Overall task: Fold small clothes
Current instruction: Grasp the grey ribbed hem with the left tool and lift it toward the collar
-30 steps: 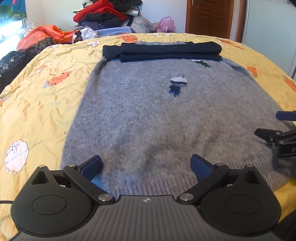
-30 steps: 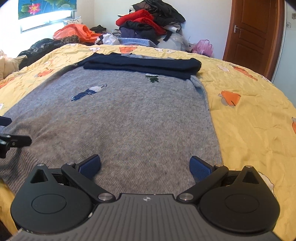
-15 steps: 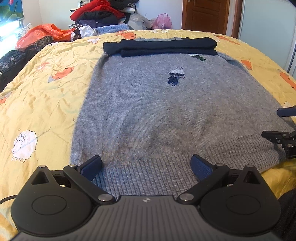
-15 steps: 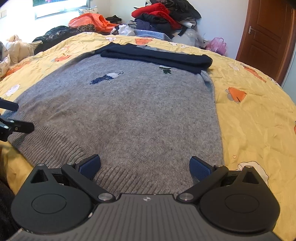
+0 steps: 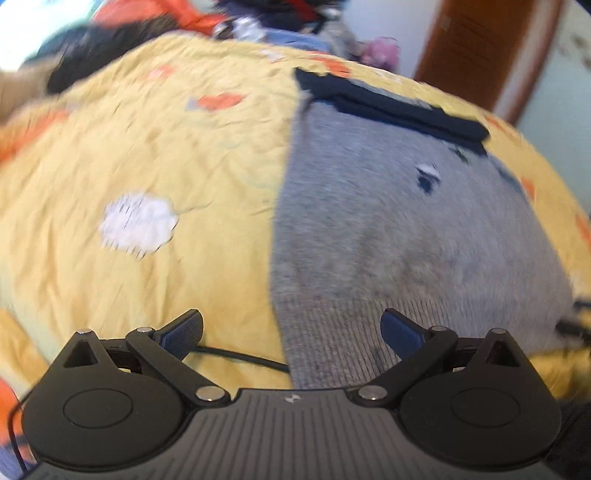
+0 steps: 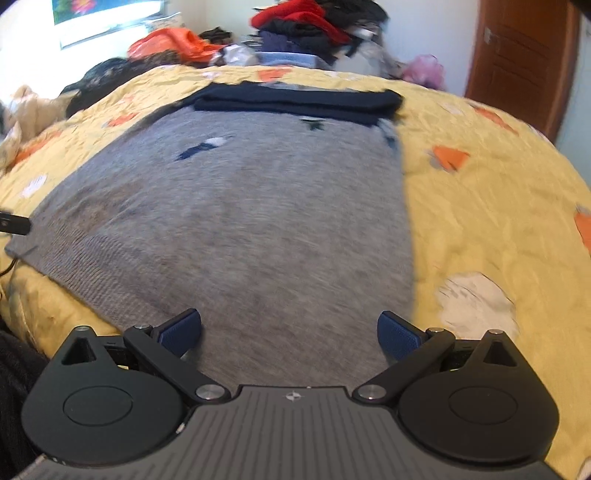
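A grey knit sweater (image 5: 399, 229) (image 6: 258, 214) lies flat on the yellow bedspread, its navy sleeves (image 5: 391, 107) (image 6: 299, 101) folded across the far end. My left gripper (image 5: 291, 330) is open over the sweater's near left hem corner, its left finger above bare bedspread. My right gripper (image 6: 290, 328) is open over the hem near the sweater's right edge. Neither holds anything. The left gripper's tip (image 6: 14, 224) shows at the left edge of the right wrist view. Both views are motion-blurred.
The yellow bedspread (image 5: 147, 166) (image 6: 480, 192) with orange and white prints covers the bed. A black cable (image 5: 240, 356) runs under the left gripper. A clothes pile (image 6: 306, 33) sits beyond the bed's far end. A brown door (image 6: 524, 62) stands at the right.
Both grippers have pulled back toward the hem. The left one has swung left to the sweater's left corner, the right one toward its right edge. Both stay open.
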A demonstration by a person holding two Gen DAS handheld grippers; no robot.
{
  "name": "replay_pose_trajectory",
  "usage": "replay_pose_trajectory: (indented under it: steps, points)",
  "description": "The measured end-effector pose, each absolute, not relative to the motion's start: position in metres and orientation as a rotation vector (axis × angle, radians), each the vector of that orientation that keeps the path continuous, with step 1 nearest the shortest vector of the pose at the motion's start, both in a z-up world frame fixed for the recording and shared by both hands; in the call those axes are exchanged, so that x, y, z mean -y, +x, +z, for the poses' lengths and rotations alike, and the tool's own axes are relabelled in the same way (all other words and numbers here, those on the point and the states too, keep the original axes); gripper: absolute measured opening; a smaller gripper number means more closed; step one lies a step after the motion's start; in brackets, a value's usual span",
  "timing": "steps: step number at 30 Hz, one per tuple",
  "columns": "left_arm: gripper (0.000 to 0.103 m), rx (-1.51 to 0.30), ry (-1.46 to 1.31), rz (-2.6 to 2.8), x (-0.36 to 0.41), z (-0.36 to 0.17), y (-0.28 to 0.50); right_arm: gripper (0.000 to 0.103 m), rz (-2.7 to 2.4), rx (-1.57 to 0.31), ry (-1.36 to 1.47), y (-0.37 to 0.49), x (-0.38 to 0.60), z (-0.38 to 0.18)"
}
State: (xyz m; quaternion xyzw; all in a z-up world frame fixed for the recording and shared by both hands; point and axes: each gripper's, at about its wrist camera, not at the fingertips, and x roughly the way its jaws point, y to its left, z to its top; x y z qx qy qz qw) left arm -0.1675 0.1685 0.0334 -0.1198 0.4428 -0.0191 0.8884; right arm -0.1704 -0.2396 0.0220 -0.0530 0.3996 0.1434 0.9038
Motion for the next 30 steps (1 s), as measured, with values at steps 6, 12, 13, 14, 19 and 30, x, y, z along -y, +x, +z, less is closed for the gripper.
replay_pose_trajectory:
  steps: [6,12,13,14,19,30]
  points:
    - [0.103,-0.924,-0.532,-0.161,-0.187,0.028,-0.157,0.089,0.261,-0.898,0.158,-0.163,0.297,0.03]
    - [0.103,-0.953,-0.772,-0.274,-0.191,0.011,-0.149,0.083,0.237,-0.961,0.485,-0.156,0.348,0.024]
    - [0.103,-0.961,-0.823,-0.297,-0.194,0.008,-0.148,0.083,0.256,-0.976,0.534,-0.155,0.351,0.022]
    - [0.103,-0.968,-0.862,-0.32,-0.195,0.005,-0.147,0.083,0.29,-0.998,0.592,-0.152,0.353,0.019]
    - [0.103,-0.976,-0.891,-0.35,-0.194,0.002,-0.147,0.082,0.466,-1.114,0.763,-0.141,0.349,0.005]
    - [0.005,-1.094,-0.757,-0.289,-0.193,-0.001,-0.136,0.013,0.429,-1.137,0.661,-0.141,0.344,0.005]
